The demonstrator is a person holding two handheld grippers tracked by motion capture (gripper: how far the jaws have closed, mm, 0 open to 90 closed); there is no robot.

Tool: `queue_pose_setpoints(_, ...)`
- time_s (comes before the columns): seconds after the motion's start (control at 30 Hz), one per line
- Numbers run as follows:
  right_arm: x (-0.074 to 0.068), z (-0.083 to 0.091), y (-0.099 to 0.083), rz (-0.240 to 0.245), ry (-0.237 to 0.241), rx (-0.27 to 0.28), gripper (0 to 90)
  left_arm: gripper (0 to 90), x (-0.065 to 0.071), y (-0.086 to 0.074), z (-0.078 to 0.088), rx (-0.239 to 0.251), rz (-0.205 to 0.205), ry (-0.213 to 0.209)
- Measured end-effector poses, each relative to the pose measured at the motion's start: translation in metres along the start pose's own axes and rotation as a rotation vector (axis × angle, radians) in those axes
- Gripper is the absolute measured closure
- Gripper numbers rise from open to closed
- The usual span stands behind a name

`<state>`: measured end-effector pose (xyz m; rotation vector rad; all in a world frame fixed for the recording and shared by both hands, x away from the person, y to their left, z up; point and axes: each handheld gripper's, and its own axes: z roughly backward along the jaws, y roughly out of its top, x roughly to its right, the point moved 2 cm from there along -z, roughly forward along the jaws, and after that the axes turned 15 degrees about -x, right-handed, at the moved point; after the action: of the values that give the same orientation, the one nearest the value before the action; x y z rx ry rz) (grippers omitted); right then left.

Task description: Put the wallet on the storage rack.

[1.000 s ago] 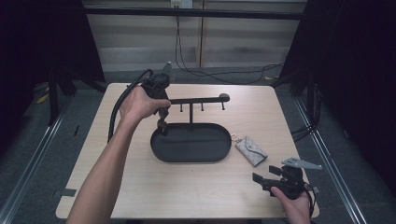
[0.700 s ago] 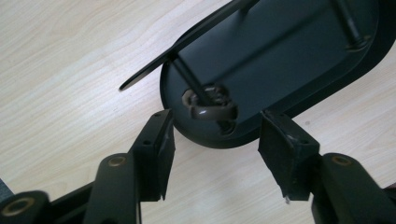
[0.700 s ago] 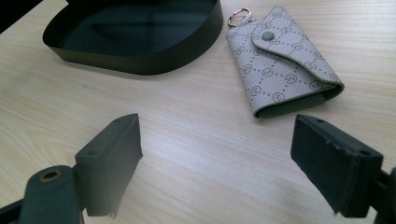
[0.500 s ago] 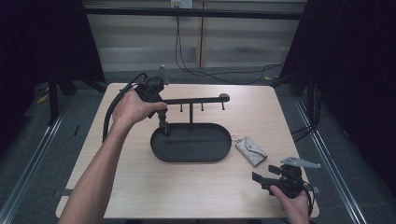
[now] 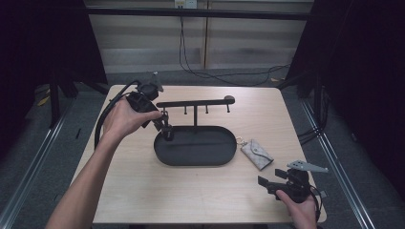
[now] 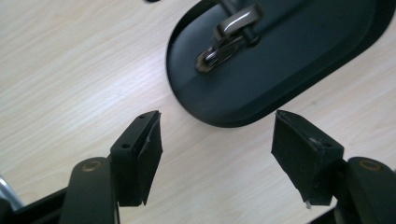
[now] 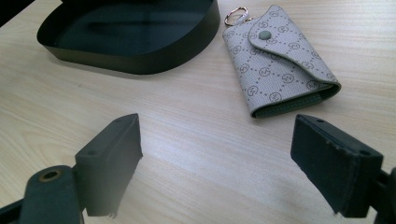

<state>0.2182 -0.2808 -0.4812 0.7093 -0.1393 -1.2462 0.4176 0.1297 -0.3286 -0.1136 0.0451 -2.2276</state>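
Observation:
A black oval tray (image 5: 197, 153) sits mid-table, with an upright post and a hook bar (image 5: 196, 102) rising from it. Inside its left end lies a silver metal clasp (image 6: 229, 35). My left gripper (image 5: 167, 130) is open and points down at that end of the tray (image 6: 289, 60). In the left gripper view the left gripper (image 6: 217, 116) has nothing between its jaws. A grey patterned key pouch (image 5: 256, 154) lies on the wood right of the tray. My right gripper (image 5: 268, 180) is open near the front right corner, with the key pouch (image 7: 280, 60) ahead of the right gripper (image 7: 217, 120) and apart from it.
The hook bar carries several short pegs. A thick black cable (image 5: 102, 119) loops from the left gripper over the table's left side. A person's forearm (image 5: 81, 191) crosses the front left of the table. The table edge (image 5: 325, 200) runs close beside the right hand.
The left hand has shifted slightly left and toward the person, its jaws staying at the tray's left end. The right gripper has hardly moved.

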Motion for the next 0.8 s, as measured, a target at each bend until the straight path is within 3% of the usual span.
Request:
queue_pose_setpoints(0.2, 0.001, -0.003, 0.002, -0.006, -0.002, -0.009, 16.0, 29.7, -0.004, -0.011, -0.007, 0.014, -0.022, -0.018)
queue_pose_setpoints(0.33, 0.001, -0.002, 0.002, -0.008, -0.003, -0.007, 16.0, 23.6, -0.006, -0.019, -0.01, 0.074, -0.019, -0.048)
queue_pose_setpoints(0.43, 0.001, -0.001, 0.001, -0.01, -0.003, -0.003, 16.0, 17.6, -0.005, -0.025, -0.016, 0.095, -0.055, -0.065)
queue_pose_setpoints(0.53, 0.001, -0.001, 0.001, -0.009, -0.005, -0.005, 16.1, 18.5, -0.003, -0.029, -0.024, 0.112, -0.073, -0.062)
queue_pose_setpoints(0.63, 0.001, -0.001, 0.001, -0.009, -0.005, -0.002, 16.1, 18.3, 0.0, -0.034, -0.031, 0.139, -0.119, -0.085)
queue_pose_setpoints(0.7, 0.001, -0.001, 0.0, -0.01, -0.004, 0.0, 16.1, 16.7, 0.001, -0.038, -0.036, 0.141, -0.127, -0.064)
queue_pose_setpoints(0.8, 0.001, -0.001, 0.001, -0.01, -0.003, -0.007, 16.3, 23.4, 0.001, -0.044, -0.043, 0.149, -0.132, -0.059)
